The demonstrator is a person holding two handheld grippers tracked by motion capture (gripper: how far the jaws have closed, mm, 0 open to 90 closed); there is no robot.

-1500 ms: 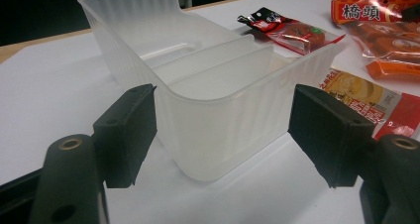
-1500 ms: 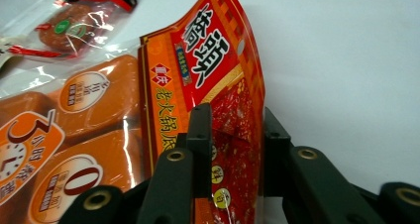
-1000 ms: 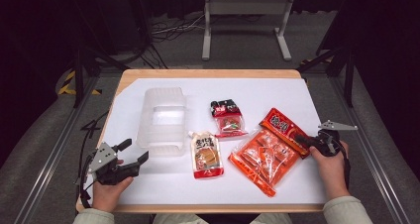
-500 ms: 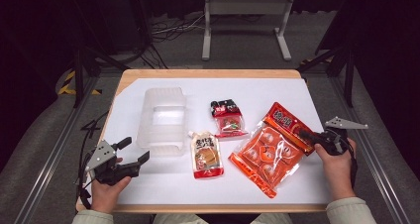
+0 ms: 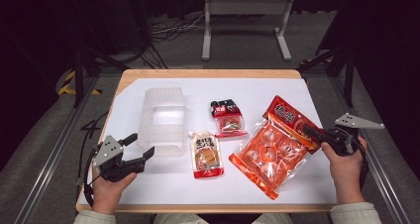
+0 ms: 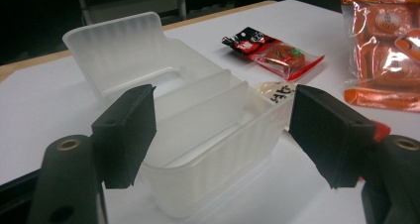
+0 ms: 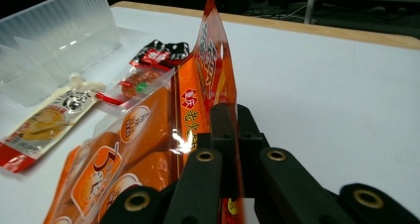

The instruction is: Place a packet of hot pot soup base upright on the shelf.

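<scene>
My right gripper [image 5: 309,131] [image 7: 230,115] is shut on the red header edge of a large orange snack bag [image 5: 275,147] [image 7: 124,149]. That edge is raised while the bag's lower end rests on the table. At the front left my left gripper [image 5: 140,145] is open, and its jaws have just been closing with nothing pinched between them. Just beyond its jaws lies a clear ribbed plastic container [image 5: 163,120] [image 6: 198,130], apart from the pads.
A beige sauce pouch [image 5: 205,154] [image 7: 49,120] lies between container and bag. A small red-and-black packet [image 5: 228,117] [image 6: 275,50] lies behind it. A white sheet [image 5: 277,85] covers the wooden table. A metal stand [image 5: 245,16] is on the floor beyond.
My right hand has risen and pulled back toward the right, lifting the bag's header edge off the table. My left hand has lifted slightly near the container's front corner.
</scene>
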